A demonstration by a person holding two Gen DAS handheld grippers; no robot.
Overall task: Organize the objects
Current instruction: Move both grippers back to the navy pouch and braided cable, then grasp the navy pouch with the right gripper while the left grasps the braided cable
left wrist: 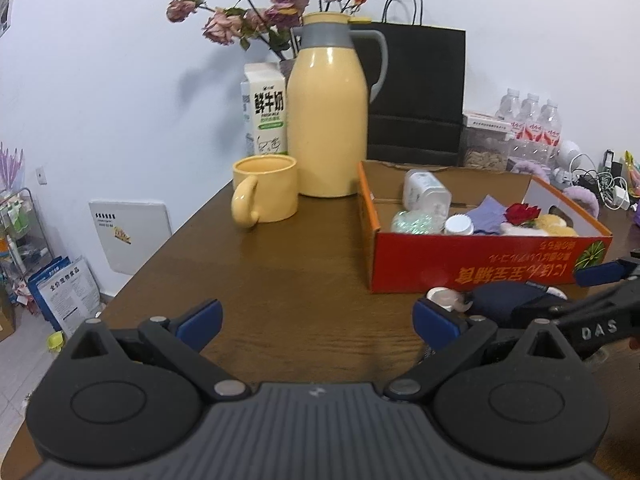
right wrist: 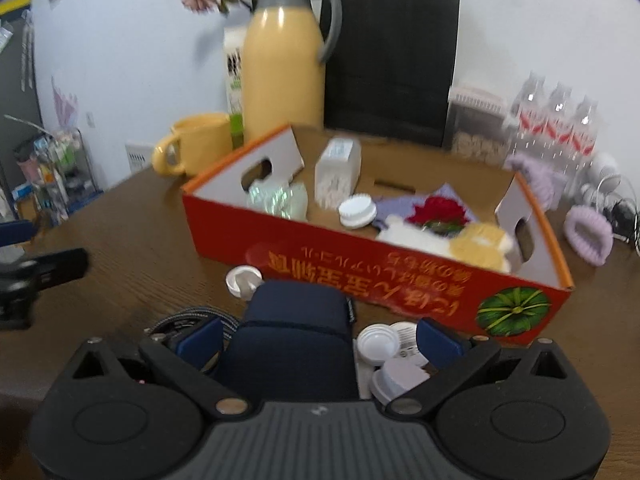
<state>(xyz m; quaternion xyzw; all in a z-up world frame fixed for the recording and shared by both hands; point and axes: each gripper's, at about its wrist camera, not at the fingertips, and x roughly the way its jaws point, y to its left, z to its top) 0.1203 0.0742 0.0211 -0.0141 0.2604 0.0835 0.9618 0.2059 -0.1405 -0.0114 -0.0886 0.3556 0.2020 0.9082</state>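
Observation:
A red cardboard box [left wrist: 480, 264] [right wrist: 320, 252] on the brown table holds a white bottle [left wrist: 426, 192], a shiny packet, a white lid, purple cloth, a red rose [right wrist: 440, 210] and a plush toy. In front of it lies a navy pouch [right wrist: 296, 332] [left wrist: 508, 300] beside white caps [right wrist: 378, 344] and a small white jar [right wrist: 242, 280]. My right gripper [right wrist: 318, 340] stands open around the pouch, its fingers apart from the pouch's sides. My left gripper [left wrist: 318, 316] is open over bare table, left of the pouch.
A yellow mug [left wrist: 266, 190], yellow thermos jug [left wrist: 328, 120], milk carton [left wrist: 266, 112] and dried flowers stand behind the box. A black paper bag [left wrist: 416, 92], water bottles [left wrist: 532, 124], purple scrunchies [right wrist: 588, 236] and cables sit at the back right. The table's left edge drops to a cluttered floor.

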